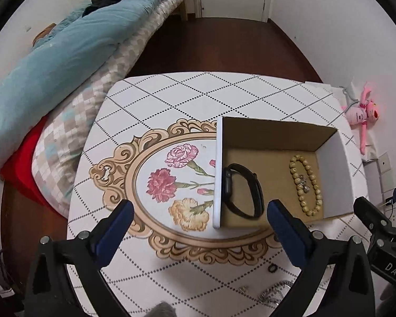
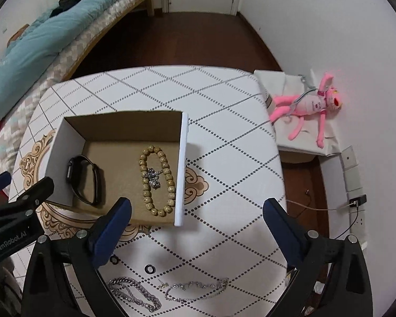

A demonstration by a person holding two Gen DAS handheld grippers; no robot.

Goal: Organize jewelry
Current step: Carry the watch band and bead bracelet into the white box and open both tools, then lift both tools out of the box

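Right gripper [image 2: 196, 212] beside boxed bracelet [image 2: 158, 181]

My left cam looks steeply down over the table [image 1: 150, 100] from its near-left edge, box [image 1: 338, 158] to the right. My right cam looks down likewise, box [image 2: 66, 137] to the left, chains [image 2: 134, 293] close below. Both share box, table, bed [image 1: 52, 60], door.

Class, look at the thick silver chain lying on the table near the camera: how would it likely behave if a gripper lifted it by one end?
The thick silver chain lies in loose curves, so it would probably hang limp and swing. Its chunky metal links suggest some weight for its size. The shiny links may slip between smooth pads, so pinching across a link seems safer.
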